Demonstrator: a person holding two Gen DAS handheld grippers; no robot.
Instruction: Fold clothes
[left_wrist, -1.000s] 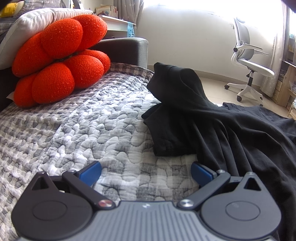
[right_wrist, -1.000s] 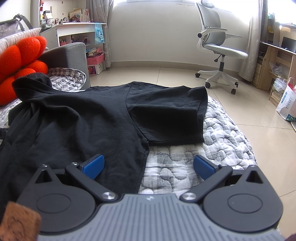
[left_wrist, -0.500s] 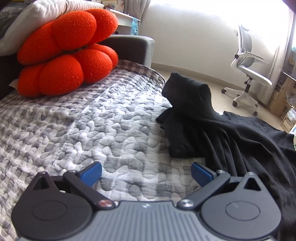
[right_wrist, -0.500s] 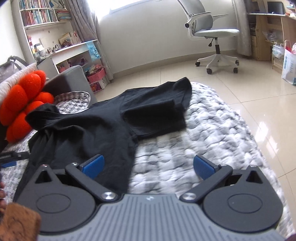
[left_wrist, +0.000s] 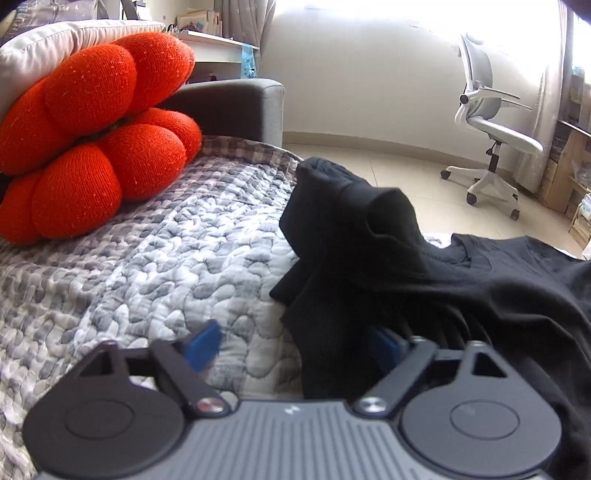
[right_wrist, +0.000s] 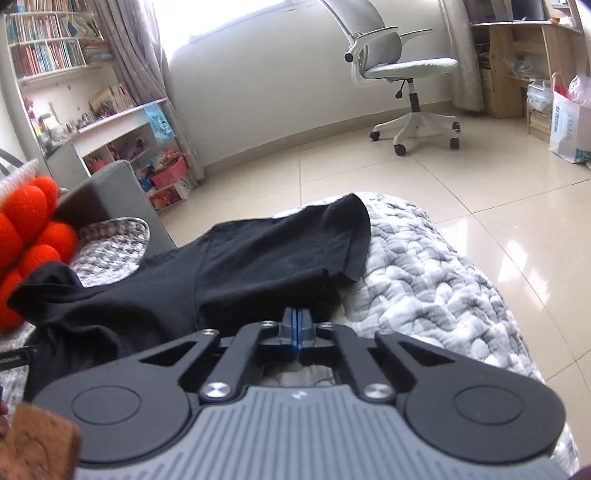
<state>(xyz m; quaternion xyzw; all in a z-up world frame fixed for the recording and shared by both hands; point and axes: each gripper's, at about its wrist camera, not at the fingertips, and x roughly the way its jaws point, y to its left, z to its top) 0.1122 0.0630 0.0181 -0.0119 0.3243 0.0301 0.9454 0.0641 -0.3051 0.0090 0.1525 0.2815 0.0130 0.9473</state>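
A black cotton T-shirt (right_wrist: 258, 266) lies spread on a grey-and-white quilted cover (left_wrist: 155, 266), one sleeve bunched upward at the left wrist view's centre. A red knitted pumpkin-shaped cushion (left_wrist: 96, 147) rests on the cover, left of the shirt, before a grey upholstered armrest (left_wrist: 236, 107). A white mesh swivel chair (right_wrist: 402, 74) stands on the floor behind. The right tongs (right_wrist: 296, 325) sit at the shirt's near edge, possibly pinching it; the left tongs (left_wrist: 295, 343) straddle a hanging fold, closing.

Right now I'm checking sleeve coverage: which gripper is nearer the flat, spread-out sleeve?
Right. The right gripper sits shut at the black shirt just below that sleeve; the left gripper, jaws closing, is at the bunched opposite side.
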